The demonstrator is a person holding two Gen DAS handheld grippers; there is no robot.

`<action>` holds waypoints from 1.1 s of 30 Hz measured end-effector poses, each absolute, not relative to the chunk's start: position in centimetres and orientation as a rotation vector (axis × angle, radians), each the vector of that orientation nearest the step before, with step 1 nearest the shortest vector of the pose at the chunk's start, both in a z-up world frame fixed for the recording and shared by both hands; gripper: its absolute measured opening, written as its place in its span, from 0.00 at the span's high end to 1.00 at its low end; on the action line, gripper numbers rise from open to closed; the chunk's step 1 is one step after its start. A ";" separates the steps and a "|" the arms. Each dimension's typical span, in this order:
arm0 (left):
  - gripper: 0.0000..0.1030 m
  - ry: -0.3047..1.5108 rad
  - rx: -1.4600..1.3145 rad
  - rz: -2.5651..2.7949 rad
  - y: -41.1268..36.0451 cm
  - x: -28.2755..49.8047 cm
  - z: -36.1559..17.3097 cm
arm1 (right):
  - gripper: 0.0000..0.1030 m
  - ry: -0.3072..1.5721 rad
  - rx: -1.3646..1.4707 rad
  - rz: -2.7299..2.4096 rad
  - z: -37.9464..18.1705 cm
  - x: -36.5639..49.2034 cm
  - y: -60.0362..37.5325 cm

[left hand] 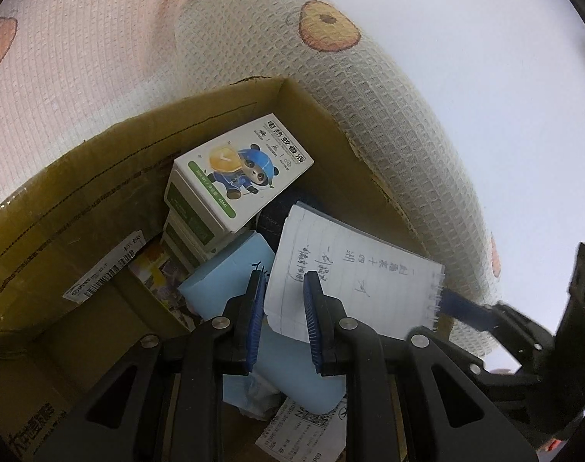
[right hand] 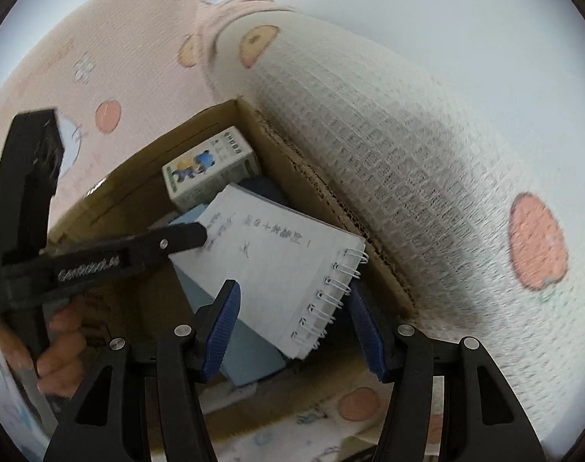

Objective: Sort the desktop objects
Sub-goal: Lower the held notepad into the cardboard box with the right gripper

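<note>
Step in hand, by my read: lowering the notepad into the box w/ both grippers. To do it well: keep the pad level-ish, bring the spiral end in over the box's right wall so the wire doesn't snag the torn cardboard rim or the cloth just beside it, then set it flat on the blue block rather than dropping it on edge. Let go w/ one gripper first, other second, so the pad doesn't flip. Watch the carton at the far side; the pad's far corner sits just beside it and could shove it. Pad is now inside the box, tilted, left part over the blue block, spiral end at the right, near the right wall. Right gripper: jaws about mid-width, one each side of the spiral end; pads look to meet the pad's edges, so prob. clamped on it. Its blue finger touches the wire in the left wrist view. Left gripper: jaws narrow, straddling the pad's near-left corner; right wrist view shows one finger lying on the page there, other finger hidden. Can't tell if it really pinches or just rests on the paper.
</note>
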State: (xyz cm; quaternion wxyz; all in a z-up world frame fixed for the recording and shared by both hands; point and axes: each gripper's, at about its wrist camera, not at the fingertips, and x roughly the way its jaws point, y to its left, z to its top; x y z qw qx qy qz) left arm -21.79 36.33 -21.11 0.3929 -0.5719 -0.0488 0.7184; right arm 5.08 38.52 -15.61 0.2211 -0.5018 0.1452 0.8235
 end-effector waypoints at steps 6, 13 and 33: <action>0.80 -0.041 -1.433 1.865 37.0 -21.1 -20.7 | 0.46 0.184 -1.458 2.355 -13.7 4.5 36.9; 0.79 -0.083 -1.461 1.870 37.0 -20.9 -20.4 | 0.46 0.005 -1.665 2.409 -16.8 1.9 34.5; 0.75 -0.337 -1.588 1.759 34.5 -18.4 -21.4 | 0.46 -0.012 -1.743 2.414 -18.7 1.6 35.2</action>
